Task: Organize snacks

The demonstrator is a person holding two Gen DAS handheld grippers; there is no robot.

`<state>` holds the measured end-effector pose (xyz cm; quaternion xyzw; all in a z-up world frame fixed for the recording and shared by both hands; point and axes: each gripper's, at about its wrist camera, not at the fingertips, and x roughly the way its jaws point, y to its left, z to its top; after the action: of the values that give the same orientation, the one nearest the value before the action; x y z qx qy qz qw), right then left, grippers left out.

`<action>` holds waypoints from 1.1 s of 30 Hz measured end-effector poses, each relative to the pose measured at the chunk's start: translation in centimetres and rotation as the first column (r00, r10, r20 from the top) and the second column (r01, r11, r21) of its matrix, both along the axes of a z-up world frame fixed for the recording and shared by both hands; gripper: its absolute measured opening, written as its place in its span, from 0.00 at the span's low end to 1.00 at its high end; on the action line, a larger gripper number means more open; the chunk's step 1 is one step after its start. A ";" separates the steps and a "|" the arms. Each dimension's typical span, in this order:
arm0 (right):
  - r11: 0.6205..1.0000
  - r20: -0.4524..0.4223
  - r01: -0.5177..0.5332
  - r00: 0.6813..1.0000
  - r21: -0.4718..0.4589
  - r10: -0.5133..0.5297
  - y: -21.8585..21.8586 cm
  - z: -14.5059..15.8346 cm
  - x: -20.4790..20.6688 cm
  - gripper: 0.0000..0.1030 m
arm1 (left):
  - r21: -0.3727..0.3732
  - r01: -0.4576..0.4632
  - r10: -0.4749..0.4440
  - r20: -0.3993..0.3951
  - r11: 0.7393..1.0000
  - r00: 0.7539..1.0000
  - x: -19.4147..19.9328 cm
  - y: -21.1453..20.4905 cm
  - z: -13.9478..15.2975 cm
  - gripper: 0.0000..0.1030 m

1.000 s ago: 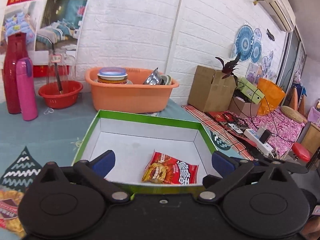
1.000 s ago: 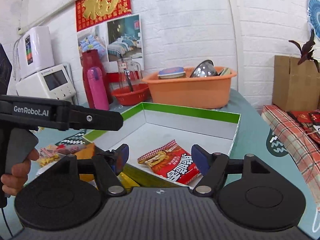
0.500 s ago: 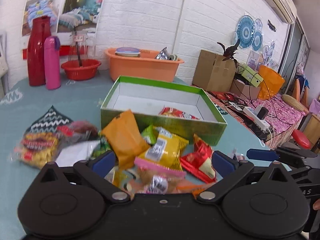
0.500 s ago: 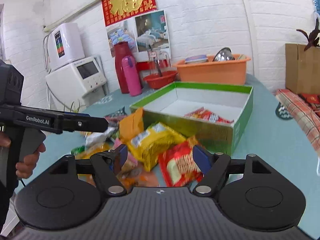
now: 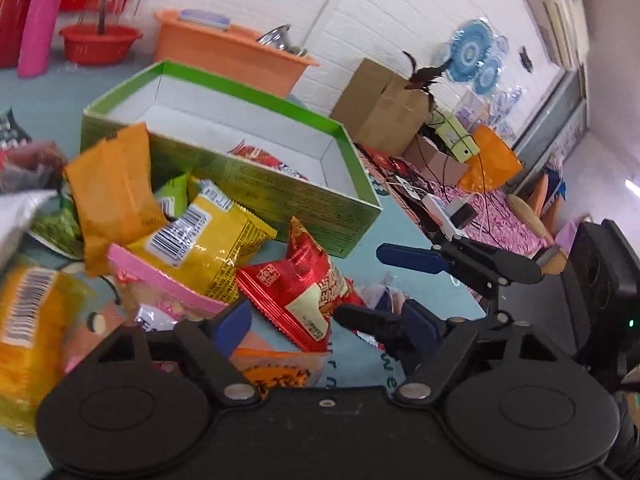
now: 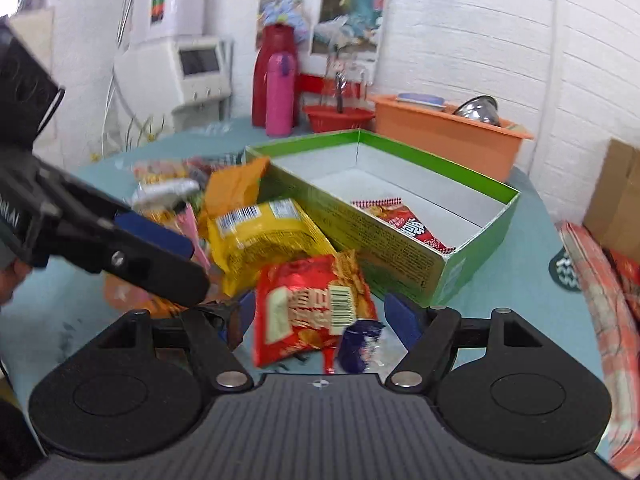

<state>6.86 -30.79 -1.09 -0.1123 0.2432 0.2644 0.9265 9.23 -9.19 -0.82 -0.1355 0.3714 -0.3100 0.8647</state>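
A green box [image 5: 256,184] with a white inside holds one red snack bag [image 6: 404,224]; it also shows in the right wrist view [image 6: 400,248]. A pile of snack bags lies before it: a yellow bag [image 5: 200,240], an orange bag [image 5: 112,184] and a red bag [image 5: 304,284]. My left gripper [image 5: 328,328] is open and empty, low over the pile. My right gripper [image 6: 324,316] is open, its fingers on either side of the red bag [image 6: 312,312]. A dark blue wrapper [image 6: 360,340] lies beside that bag.
An orange basin [image 6: 448,136] with dishes, a red basket [image 6: 336,116], a pink bottle [image 6: 278,92] and a red flask [image 6: 266,76] stand behind the box. A cardboard box [image 5: 380,108] and cables [image 5: 448,208] are at the right.
Both grippers have drawn back from the box and dropped down over the snack pile. The right gripper now straddles the red bag. Both stayed open.
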 end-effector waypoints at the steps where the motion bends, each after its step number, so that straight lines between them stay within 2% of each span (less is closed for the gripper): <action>1: 1.000 -0.002 -0.022 1.000 -0.016 0.022 0.0 -0.3 0.5 1.00 | 0.000 -0.012 0.012 -0.015 1.000 1.000 0.4 -0.1 -0.4 1.00; 2: 0.999 -0.018 -0.043 0.999 -0.022 0.043 -0.1 -0.5 1.1 1.00 | 0.004 -0.022 0.022 -0.023 1.000 0.999 0.8 -0.4 -0.6 0.96; 6: 0.993 -0.110 -0.117 0.987 -0.010 0.115 -0.4 -1.3 3.5 1.00 | -0.003 -0.043 0.043 -0.063 0.999 0.997 2.3 -0.7 -1.3 0.92; 10: 0.981 -0.155 -0.186 0.972 -0.047 0.176 0.8 -1.5 5.0 1.00 | 0.030 -0.046 0.047 -0.047 0.999 0.998 3.0 -1.4 -1.3 0.89; 13: 0.979 -0.166 -0.189 0.971 -0.081 0.173 1.7 -1.8 5.6 1.00 | 0.056 -0.039 0.041 -0.031 0.998 0.999 3.1 -1.6 -1.5 0.84; 15: 0.981 -0.177 -0.172 0.972 -0.093 0.154 2.1 -1.7 5.4 1.00 | 0.074 -0.033 0.035 -0.025 0.997 0.999 3.1 -1.5 -1.6 0.76; 18: 0.977 -0.196 -0.183 0.968 -0.106 0.160 2.1 -1.5 4.4 1.00 | 0.070 -0.026 0.027 -0.019 0.997 0.999 2.9 -1.3 -1.9 0.74; 20: 0.975 -0.187 -0.185 0.969 -0.122 0.160 2.2 -1.4 3.8 1.00 | 0.072 -0.028 0.030 -0.019 0.997 0.999 2.9 -1.4 -1.9 0.73; 21: 0.977 -0.188 -0.173 0.971 -0.124 0.149 2.2 -1.5 3.8 1.00 | 0.078 -0.027 0.028 -0.019 0.997 0.999 2.9 -1.5 -1.9 0.70; 22: 0.980 -0.189 -0.159 0.973 -0.122 0.134 2.2 -1.5 3.9 1.00 | 0.091 -0.031 0.033 -0.017 0.995 0.999 2.7 -1.6 -1.9 0.60; 25: 0.987 -0.170 -0.094 0.983 -0.132 0.071 2.6 -1.2 4.1 1.00 | 0.067 -0.029 0.030 -0.024 0.997 0.999 2.0 -1.1 -1.6 0.59; 28: 0.987 -0.125 -0.072 0.991 -0.141 0.054 2.6 -0.5 3.3 1.00 | 0.016 -0.029 0.029 -0.013 0.999 0.999 1.1 -0.4 -0.3 0.57; 33: 0.990 -0.031 -0.040 0.999 -0.134 0.036 2.1 2.2 1.8 1.00 | 0.009 -0.023 0.022 0.101 1.000 0.995 -0.4 -0.4 3.0 0.57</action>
<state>8.61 -28.67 1.06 -0.1753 0.2714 0.2666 0.9081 8.81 -9.57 2.21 -0.1196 0.3269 -0.3047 0.8865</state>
